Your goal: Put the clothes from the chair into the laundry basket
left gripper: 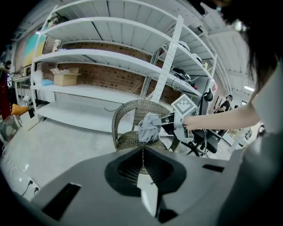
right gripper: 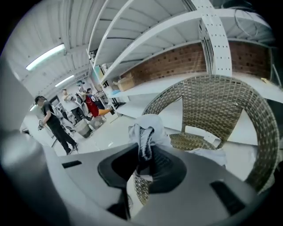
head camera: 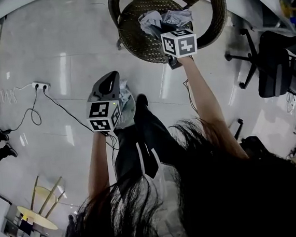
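A brown wicker chair (head camera: 125, 39) stands on the pale floor ahead of me, seen also in the left gripper view (left gripper: 130, 110) and the right gripper view (right gripper: 221, 101). My right gripper (head camera: 170, 29) hangs over its seat, shut on a bunched grey garment (right gripper: 148, 130) that is lifted above the seat (left gripper: 148, 128). More pale cloth (right gripper: 208, 154) lies on the seat (head camera: 151, 20). My left gripper (head camera: 113, 76) is nearer to me, short of the chair. It points at the chair with its jaws together, and I see nothing between them (left gripper: 142, 152).
A power strip (head camera: 39, 85) with black cables lies on the floor at the left. Office chairs (head camera: 273, 67) stand at the right. White shelving (left gripper: 97, 62) runs behind the chair. People (right gripper: 53, 123) stand far off. A small round table (head camera: 35, 215) is at the lower left.
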Demonstrator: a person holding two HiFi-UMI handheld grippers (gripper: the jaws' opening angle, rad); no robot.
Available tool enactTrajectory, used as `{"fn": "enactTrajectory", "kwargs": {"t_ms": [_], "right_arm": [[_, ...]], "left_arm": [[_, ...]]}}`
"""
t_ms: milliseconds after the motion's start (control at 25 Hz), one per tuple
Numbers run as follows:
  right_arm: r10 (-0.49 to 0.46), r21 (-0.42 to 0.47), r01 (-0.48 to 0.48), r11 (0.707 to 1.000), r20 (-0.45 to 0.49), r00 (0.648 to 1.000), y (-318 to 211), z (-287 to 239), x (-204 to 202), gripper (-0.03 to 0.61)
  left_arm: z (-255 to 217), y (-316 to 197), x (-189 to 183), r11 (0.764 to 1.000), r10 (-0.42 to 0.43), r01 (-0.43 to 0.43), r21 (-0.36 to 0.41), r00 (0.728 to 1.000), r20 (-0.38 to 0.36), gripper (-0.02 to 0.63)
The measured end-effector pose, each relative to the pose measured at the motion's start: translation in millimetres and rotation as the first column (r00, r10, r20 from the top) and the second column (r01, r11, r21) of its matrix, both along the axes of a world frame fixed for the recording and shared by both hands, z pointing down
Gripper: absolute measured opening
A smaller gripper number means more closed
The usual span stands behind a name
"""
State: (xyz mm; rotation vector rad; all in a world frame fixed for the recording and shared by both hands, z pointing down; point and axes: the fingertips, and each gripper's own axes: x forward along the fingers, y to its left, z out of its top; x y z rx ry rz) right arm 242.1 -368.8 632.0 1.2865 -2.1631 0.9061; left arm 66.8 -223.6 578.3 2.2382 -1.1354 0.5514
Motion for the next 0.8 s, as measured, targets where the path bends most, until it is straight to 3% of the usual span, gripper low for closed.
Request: {"fn": "enactTrajectory", "kwargs": {"t_ms": [360,800], "right_arm": [[0.006,0.112,-0.016,0.994,0.087,0.996,27.8,-120.4,-4.2,0.067],[-0.069,0.226,0.036,0.973,0.14,0.988,89.3,-236.8,-72.0,0.066]], "left_arm": [[-69.5,26.6,-7.8,0.998,0.003,-0.002,0.064,1.0,-0.016,0.02],[-124.7,66.5,-57.4,0.991,0.004,0.0,0.134,1.0,-0.03,0.02]]}}
